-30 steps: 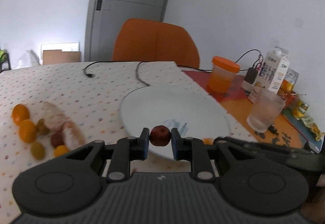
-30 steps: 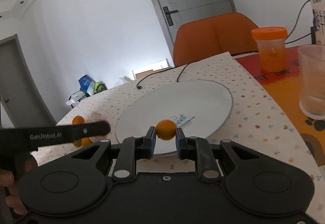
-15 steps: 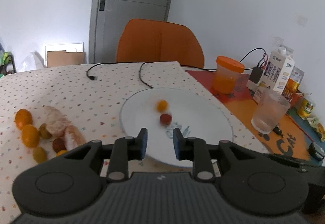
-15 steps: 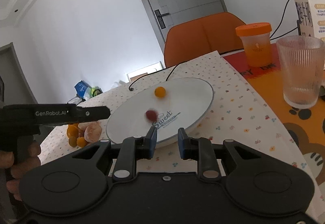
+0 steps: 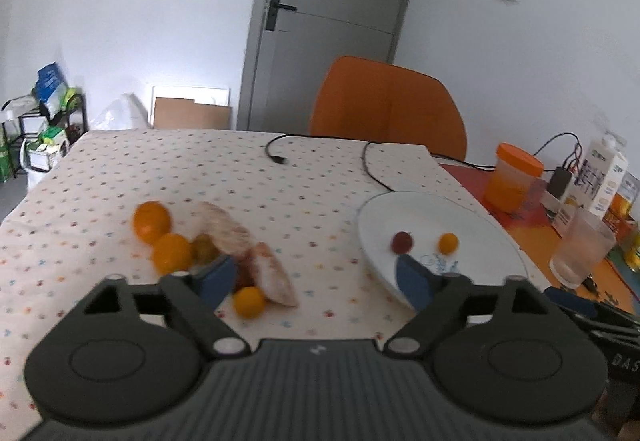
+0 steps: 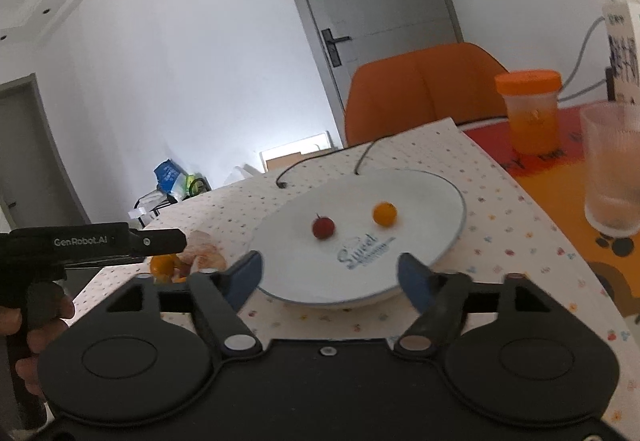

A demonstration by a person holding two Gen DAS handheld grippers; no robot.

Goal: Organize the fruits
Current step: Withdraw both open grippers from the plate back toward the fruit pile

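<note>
Both grippers' jaws widened; left view shows fruit pile (image 5: 208,245).

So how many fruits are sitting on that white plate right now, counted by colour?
Red fruit: 1
Orange fruit: 1
Total on the plate: 2

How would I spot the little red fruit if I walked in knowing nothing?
Find the white plate on the dotted tablecloth, in front of the orange chair. Two small round fruits lie apart on it. The red fruit is the darker one with a short stem, left of the orange fruit.
</note>
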